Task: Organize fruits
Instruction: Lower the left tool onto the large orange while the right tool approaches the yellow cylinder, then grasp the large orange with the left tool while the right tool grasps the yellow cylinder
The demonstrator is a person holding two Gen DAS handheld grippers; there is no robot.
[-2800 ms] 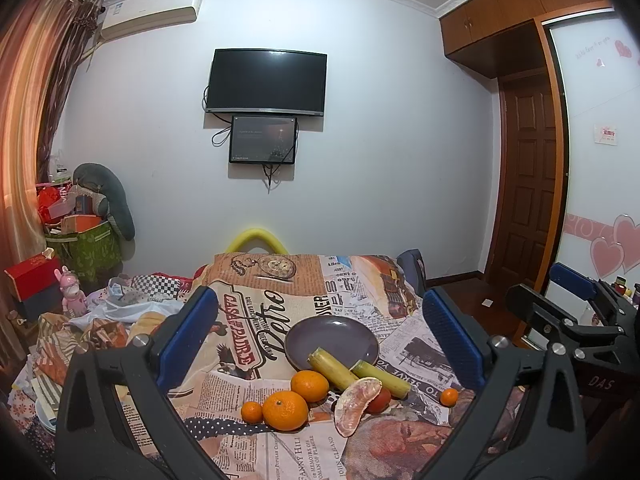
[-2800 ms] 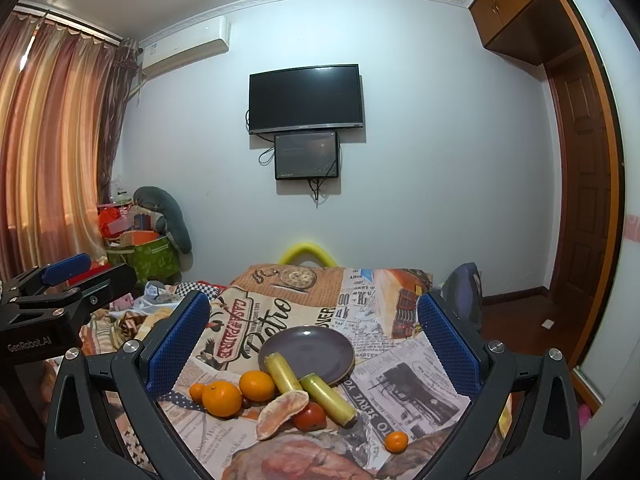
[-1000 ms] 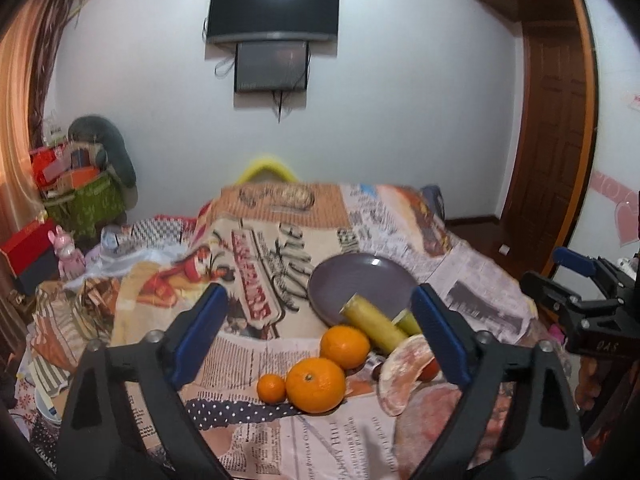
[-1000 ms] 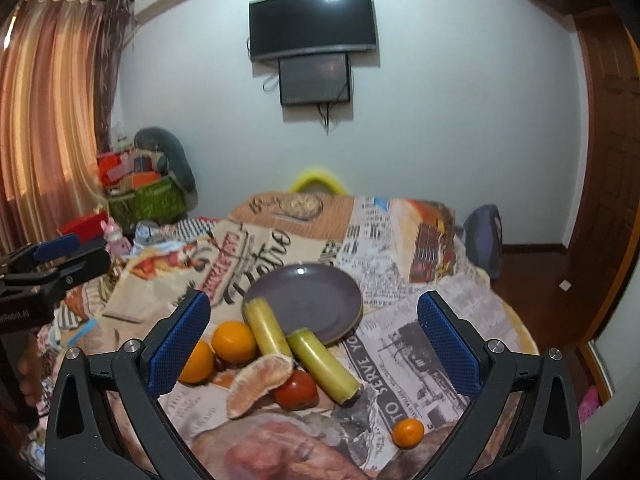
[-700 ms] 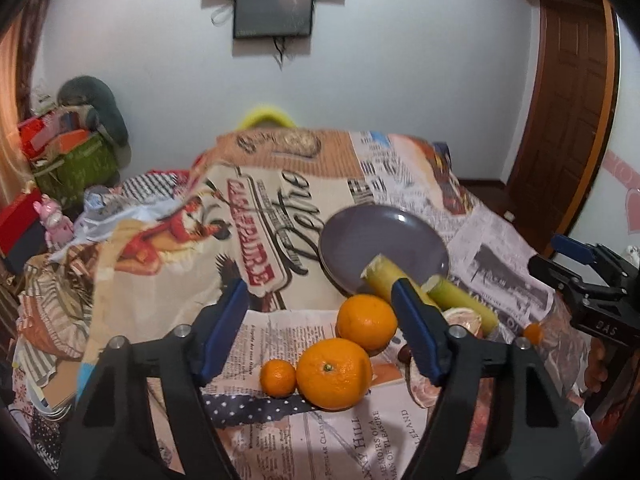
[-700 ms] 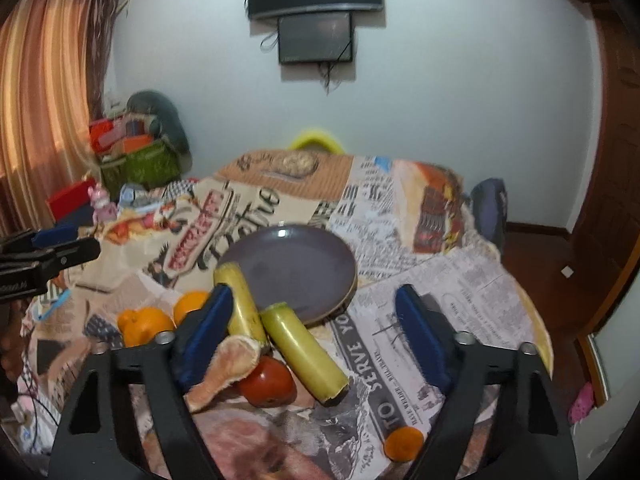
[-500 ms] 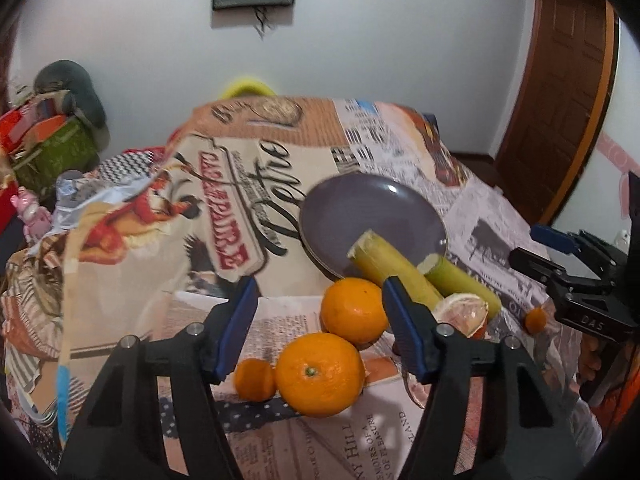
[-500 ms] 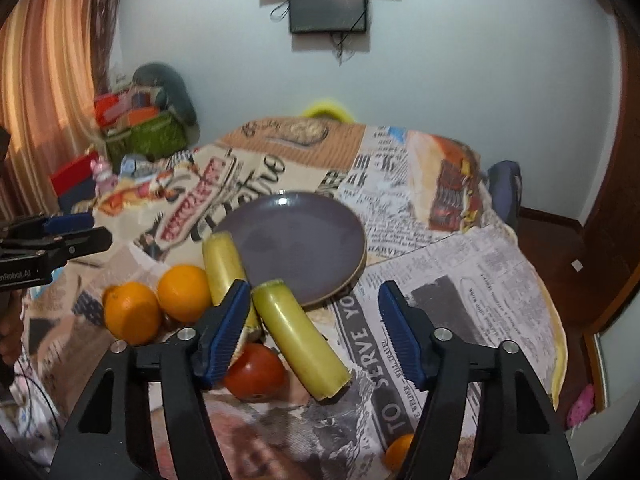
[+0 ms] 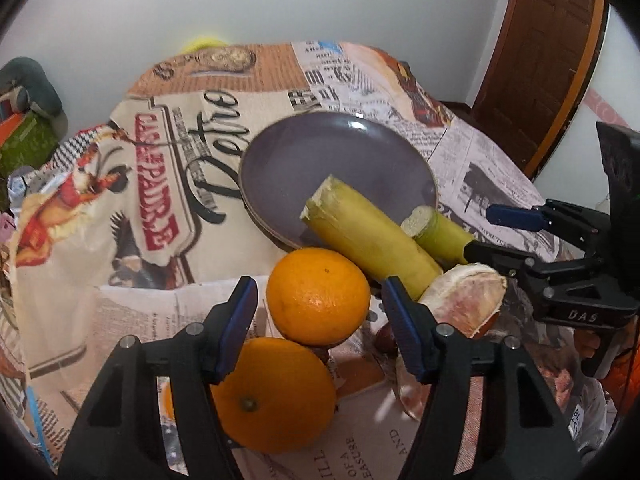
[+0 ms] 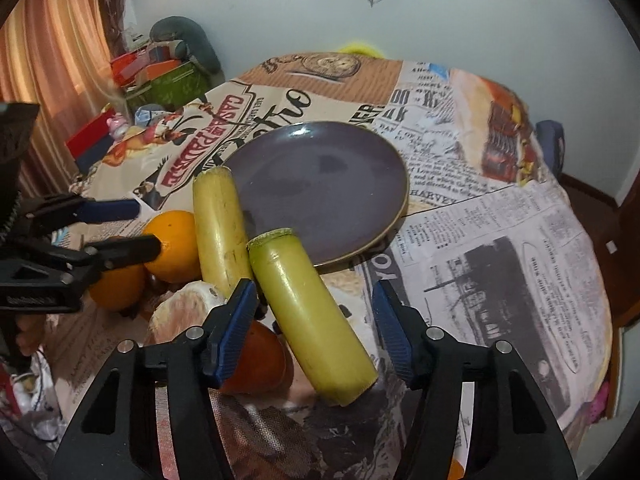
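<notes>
Now both grippers are lowering onto the fruit heap beside the dark purple round plate (image 9: 320,160), each with its fingers spread and holding nothing.

Left gripper (image 9: 318,300) is framing the farther round orange (image 9: 318,296), which is sitting squarely between its blue pads, with a second orange (image 9: 276,396) just below and nearer the camera. Right gripper (image 10: 314,304) is straddling the nearer yellow-green cut cane stalk (image 10: 312,316); its long axis is running from the plate's near rim back toward the gripper, slightly skewed to the pads. A paler stalk (image 10: 218,228) is lying alongside, its tip over the rim. Only the right view is showing the red tomato-like fruit (image 10: 256,360) clearly; only the left view is showing the pink flesh of the peeled pomelo segment (image 9: 464,300). Printed newspaper-pattern tablecloth (image 10: 500,260) is covering the table.
</notes>
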